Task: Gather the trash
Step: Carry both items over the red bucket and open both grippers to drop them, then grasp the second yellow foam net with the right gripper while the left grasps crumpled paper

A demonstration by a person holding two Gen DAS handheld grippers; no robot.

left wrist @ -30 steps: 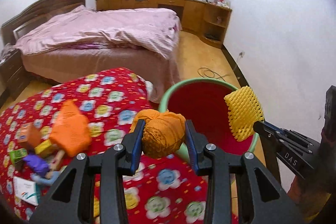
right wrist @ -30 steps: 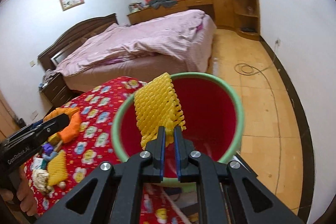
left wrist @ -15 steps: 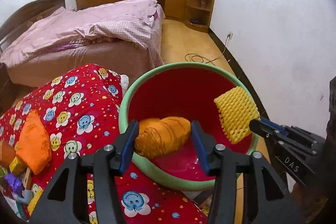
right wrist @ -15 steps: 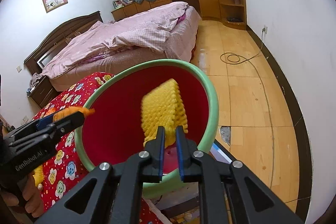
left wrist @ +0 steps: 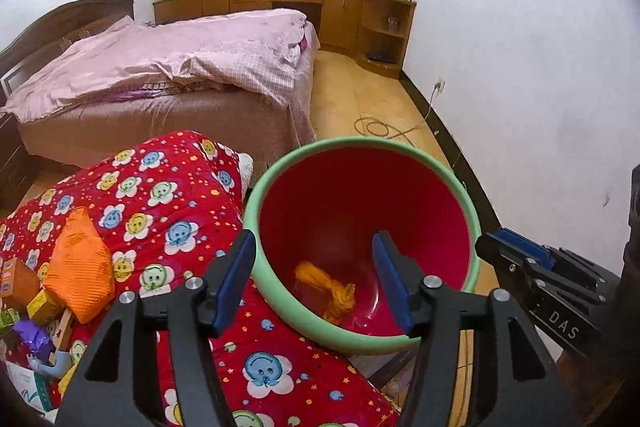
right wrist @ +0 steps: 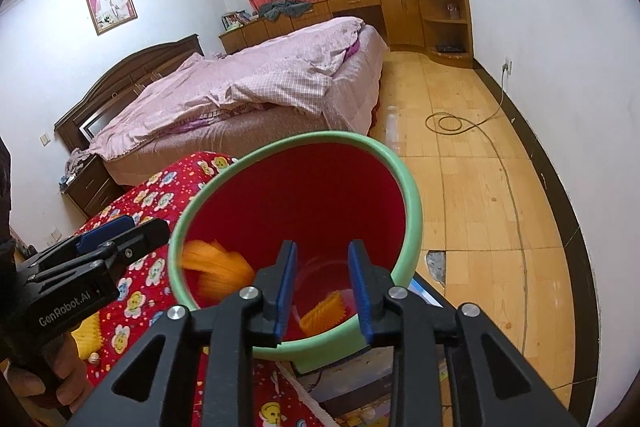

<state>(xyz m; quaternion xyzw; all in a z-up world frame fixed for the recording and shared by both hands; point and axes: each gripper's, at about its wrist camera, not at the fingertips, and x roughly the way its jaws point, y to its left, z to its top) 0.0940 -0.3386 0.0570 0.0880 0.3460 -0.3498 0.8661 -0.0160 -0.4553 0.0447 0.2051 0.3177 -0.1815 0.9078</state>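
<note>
Pink bedding covers the bed filling the far half of the room, up at eleven o'clock from where the person stands. Nearer, a tabletop under a red flower-print cloth spreads from nine o'clock down to six. At its three o'clock edge stands the red bucket with a pale green rim, mouth open to both cameras.

Over that mouth the left gripper hangs with its jaws spread wide and nothing between them; they have just been opening. An orange plastic bag lies crumpled on the bucket's floor, straight below them. From the right wrist view the same bag shows as a blur at nine o'clock inside the bucket.

From three o'clock the right gripper reaches over the rim, jaws partly parted and holding nothing; they too have just been opening. A yellow foam net sits at the bottom of the bucket beneath them.

Back on the cloth at nine o'clock lies an orange padded pouch, with small boxes and a purple wrapper just beside it.
</note>
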